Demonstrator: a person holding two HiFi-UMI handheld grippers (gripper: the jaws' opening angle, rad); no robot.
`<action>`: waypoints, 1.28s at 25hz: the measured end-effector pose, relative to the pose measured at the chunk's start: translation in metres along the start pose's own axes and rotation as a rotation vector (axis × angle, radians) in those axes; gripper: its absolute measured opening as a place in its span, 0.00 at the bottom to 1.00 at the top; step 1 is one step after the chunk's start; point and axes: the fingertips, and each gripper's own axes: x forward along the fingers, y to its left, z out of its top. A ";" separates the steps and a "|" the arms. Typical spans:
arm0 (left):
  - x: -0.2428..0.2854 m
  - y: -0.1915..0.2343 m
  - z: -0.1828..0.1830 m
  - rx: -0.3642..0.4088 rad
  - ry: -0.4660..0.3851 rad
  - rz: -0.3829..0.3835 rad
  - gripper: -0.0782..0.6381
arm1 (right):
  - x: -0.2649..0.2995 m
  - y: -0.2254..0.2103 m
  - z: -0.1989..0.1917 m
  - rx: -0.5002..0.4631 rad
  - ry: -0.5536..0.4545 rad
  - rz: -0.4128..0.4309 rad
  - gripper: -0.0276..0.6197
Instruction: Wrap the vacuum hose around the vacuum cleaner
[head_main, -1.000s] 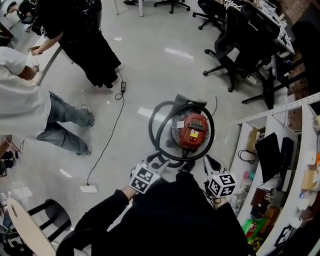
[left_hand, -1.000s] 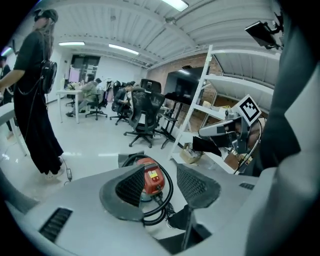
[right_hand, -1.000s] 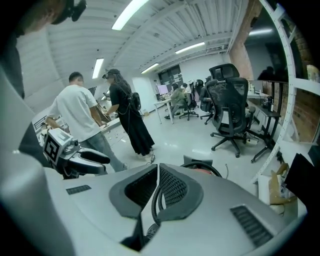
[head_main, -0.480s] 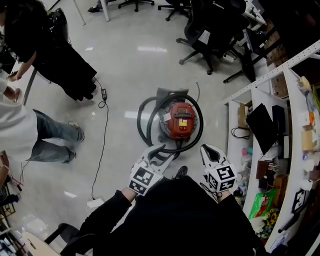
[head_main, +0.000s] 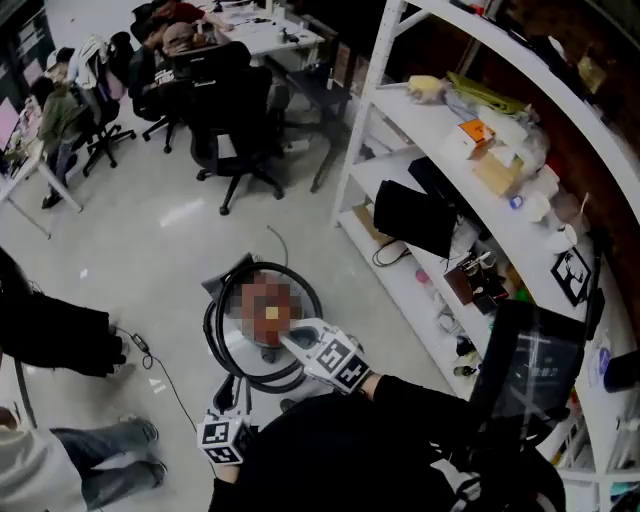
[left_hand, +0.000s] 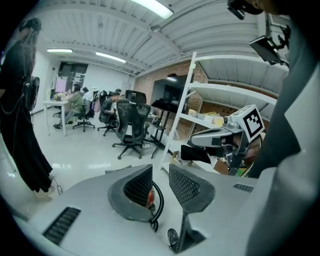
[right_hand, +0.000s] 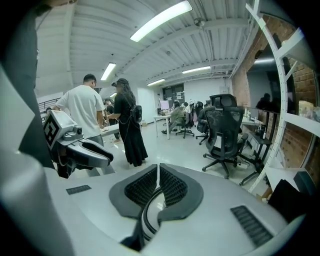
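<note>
Down on the floor (head_main: 150, 250) by the shelves (head_main: 365, 110) the hose (head_main: 210, 335) rings the vacuum cleaner (head_main: 265, 308), so the right gripper (right_hand: 158, 167), clenched empty, and left gripper (left_hand: 160, 170), jaws just closing on nothing, should only tuck slack snug.

Hose (head_main: 213, 340) looped round vac (head_main: 265, 308) on floor (head_main: 170, 230); shelving (head_main: 395, 170) rt, chairs (head_main: 232, 110) behind.

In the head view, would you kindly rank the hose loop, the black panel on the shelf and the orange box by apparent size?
1. hose loop
2. black panel
3. orange box
</note>
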 end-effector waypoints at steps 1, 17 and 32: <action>0.002 -0.001 -0.001 -0.015 0.006 0.013 0.27 | -0.004 -0.004 0.002 0.003 -0.015 0.005 0.08; 0.039 -0.058 0.008 -0.010 0.061 0.076 0.27 | -0.047 -0.059 -0.036 0.124 -0.065 0.038 0.08; 0.051 -0.062 0.025 0.002 0.050 0.106 0.27 | -0.052 -0.082 -0.030 0.114 -0.076 0.025 0.07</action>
